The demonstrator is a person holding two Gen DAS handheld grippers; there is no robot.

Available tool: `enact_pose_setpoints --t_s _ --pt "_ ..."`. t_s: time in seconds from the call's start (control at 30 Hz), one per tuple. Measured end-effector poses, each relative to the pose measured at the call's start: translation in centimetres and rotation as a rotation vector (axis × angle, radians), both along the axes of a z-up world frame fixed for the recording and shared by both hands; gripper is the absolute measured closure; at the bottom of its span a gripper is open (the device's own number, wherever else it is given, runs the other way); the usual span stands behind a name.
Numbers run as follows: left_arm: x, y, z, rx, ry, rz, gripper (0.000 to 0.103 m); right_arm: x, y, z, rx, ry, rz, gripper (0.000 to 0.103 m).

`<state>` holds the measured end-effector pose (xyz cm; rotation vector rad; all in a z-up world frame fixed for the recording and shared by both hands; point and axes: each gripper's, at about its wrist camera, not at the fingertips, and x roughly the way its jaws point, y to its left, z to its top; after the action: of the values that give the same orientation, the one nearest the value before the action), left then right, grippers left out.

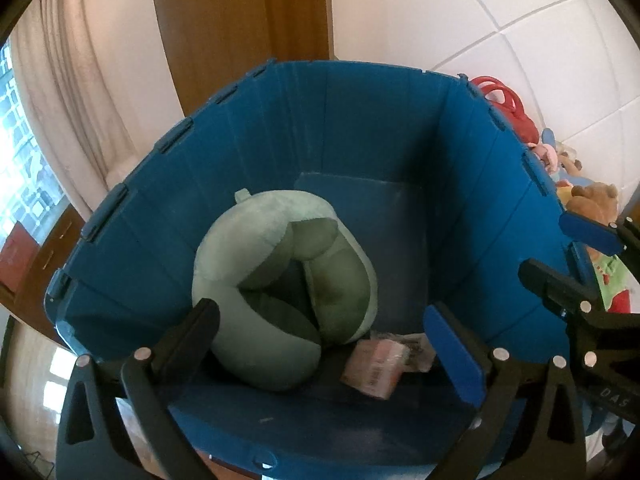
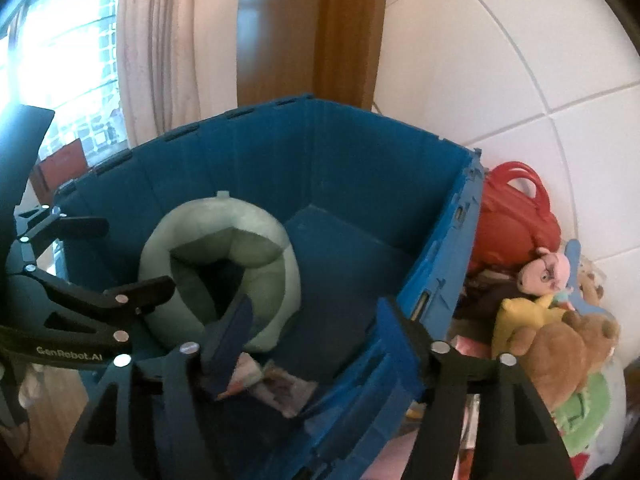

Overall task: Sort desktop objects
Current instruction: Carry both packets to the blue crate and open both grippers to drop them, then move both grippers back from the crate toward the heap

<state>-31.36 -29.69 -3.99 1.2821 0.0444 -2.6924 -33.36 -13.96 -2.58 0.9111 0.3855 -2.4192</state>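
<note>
White tiled wall backs a blue crate. Both grippers hang over it, left gripper and right gripper spread wide, holding nothing. Just beyond their fingertips, a green neck pillow lies inside, with a pink packet beside it.

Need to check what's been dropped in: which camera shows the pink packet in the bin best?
Left wrist: the pink packet lies unobstructed beside the neck pillow, barcode visible. In the right wrist view the packet is partly hidden behind a gripper finger.
</note>
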Motion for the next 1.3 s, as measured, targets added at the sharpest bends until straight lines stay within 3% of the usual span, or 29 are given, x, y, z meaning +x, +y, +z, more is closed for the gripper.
enact_pose_setpoints --t_s 0.23,0.43,0.5,0.53,0.93,1.3 --pt "0.4 0.0 0.2 0.006 0.007 -0.005 0.0 0.5 0.3 0.6 0.0 0.012 -0.006 0.033" --pt "1.3 0.2 0.7 0.009 0.026 -0.008 0.0 1.1 0.7 1.0 -0.009 0.037 -0.011 0.017" --pt "1.5 0.3 0.9 0.004 0.034 -0.008 0.0 1.4 0.9 1.2 -0.018 0.047 -0.015 0.002" --pt "1.6 0.4 1.0 0.002 0.039 -0.006 0.0 1.6 1.1 1.3 -0.023 0.053 -0.018 0.0" --pt "3.6 3.9 2.9 0.016 0.117 -0.049 0.0 3.6 5.7 2.3 -0.085 0.085 -0.119 0.0" --pt "5.7 14.2 4.6 0.004 0.209 -0.24 0.0 6.5 16.1 1.0 -0.133 0.058 -0.326 0.0"
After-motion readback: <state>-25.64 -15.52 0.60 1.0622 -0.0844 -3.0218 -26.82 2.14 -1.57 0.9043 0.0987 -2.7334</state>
